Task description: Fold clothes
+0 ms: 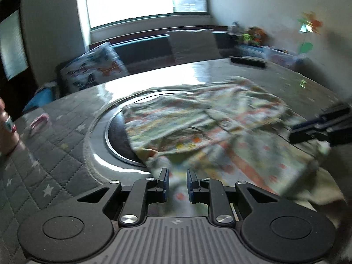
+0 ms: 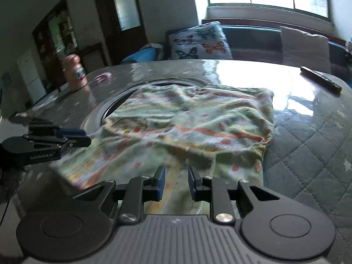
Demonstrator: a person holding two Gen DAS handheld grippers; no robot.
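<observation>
A patterned garment [image 2: 187, 127] lies crumpled across the middle of a glossy table [image 2: 242, 70], partly covering the round inset ring [image 1: 110, 132] at its centre. The left gripper [image 1: 177, 183] hovers over the garment's near hem, its jaws parted with cloth showing in the gap but nothing clamped. The right gripper [image 2: 175, 183] is likewise parted above the near edge of the fabric (motion blur softens both views), holding nothing. Each tool appears at the side of the other's view, close beside the garment. A dark remote [image 2: 320, 80] rests near the table's far right corner; a butterfly cushion [image 2: 200, 40] sits beyond the far edge.
</observation>
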